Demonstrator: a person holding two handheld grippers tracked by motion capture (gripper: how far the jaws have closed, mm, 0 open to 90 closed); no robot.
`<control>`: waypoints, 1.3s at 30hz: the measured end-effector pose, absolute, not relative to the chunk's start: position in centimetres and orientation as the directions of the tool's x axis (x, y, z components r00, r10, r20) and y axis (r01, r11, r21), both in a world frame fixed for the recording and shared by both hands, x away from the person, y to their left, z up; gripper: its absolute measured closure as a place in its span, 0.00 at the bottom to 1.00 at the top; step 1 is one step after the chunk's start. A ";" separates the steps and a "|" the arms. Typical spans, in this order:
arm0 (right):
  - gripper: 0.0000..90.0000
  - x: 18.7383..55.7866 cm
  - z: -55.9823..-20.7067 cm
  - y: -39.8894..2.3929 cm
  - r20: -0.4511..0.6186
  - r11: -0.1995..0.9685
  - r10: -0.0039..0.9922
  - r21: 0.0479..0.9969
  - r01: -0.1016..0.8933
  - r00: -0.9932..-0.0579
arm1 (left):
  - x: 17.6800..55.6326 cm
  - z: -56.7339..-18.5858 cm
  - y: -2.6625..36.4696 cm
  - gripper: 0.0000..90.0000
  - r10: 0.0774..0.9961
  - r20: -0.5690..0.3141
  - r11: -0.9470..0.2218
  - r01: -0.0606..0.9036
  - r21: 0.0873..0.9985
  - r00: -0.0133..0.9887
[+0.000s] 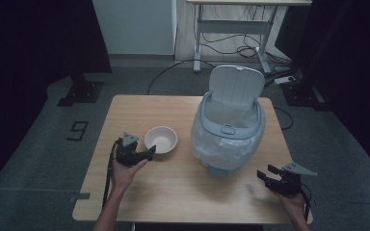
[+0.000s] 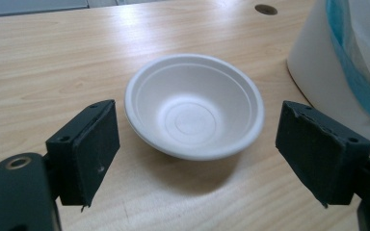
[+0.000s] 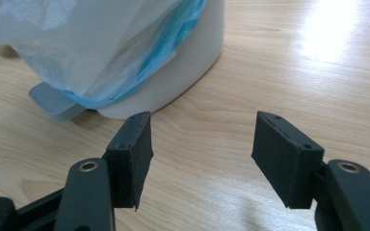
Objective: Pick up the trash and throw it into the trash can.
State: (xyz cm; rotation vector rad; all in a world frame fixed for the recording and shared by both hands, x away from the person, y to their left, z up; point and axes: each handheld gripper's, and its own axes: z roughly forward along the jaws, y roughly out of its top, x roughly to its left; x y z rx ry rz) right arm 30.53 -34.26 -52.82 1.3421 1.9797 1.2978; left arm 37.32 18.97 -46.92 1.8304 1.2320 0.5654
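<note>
**Left gripper at the white bowl, right gripper beside the bin**

From the high view, a light wooden table [image 1: 183, 183] carries a white bowl [image 1: 161, 139] left of centre and a pedal bin [image 1: 228, 132] right of centre. The bin's lid [image 1: 236, 86] stands raised at its far side, and a pale plastic liner is folded over its rim and hangs down the body. The left gripper [image 1: 147, 154] sits in the person's left hand [image 1: 125, 172] just near and left of the bowl, its jaws pointing right toward the bowl's near edge. The right gripper [image 1: 265, 174] is held in the right hand [image 1: 291, 202] near the table's near right corner, pointing left, apart from the bin.

In the left gripper view, the bowl [image 2: 194, 106] lies upright and empty on the table [image 2: 53, 62], just beyond the left gripper [image 2: 197, 159]. The two jaws stand wide apart, one to each side of the bowl's near rim, and touch nothing. The bin's white wall [image 2: 318, 72] rises at the right, with a blue band under the liner.

In the right gripper view, the right gripper [image 3: 202, 154] has its jaws apart with only bare table [image 3: 294, 62] between them. The bin's rounded base [image 3: 183, 67] sits just beyond, the liner [image 3: 91, 43] draped over it, and its grey foot pedal [image 3: 53, 103] sticks out at the left.
</note>
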 end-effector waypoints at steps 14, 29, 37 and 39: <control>0.43 30.6 -52.9 -34.9 0.158 0.085 0.892 0.862 0.501 -0.423 | 41.0 -48.1 19.5 0.19 0.916 -0.110 -0.144 0.574 0.806 0.385; 0.43 30.7 -53.0 -35.1 0.161 0.075 0.899 0.859 0.506 -0.408 | 43.7 -50.0 19.7 0.23 0.931 -0.053 -0.194 0.611 0.767 0.362; 0.43 30.8 -53.2 -34.9 0.153 0.088 0.899 0.856 0.510 -0.410 | 45.0 -51.4 20.0 0.23 0.944 -0.064 -0.164 0.632 0.757 0.323; 0.43 30.8 -53.2 -35.1 0.151 0.085 0.903 0.855 0.511 -0.402 | 45.3 -51.8 20.2 0.23 0.946 -0.068 -0.159 0.640 0.752 0.316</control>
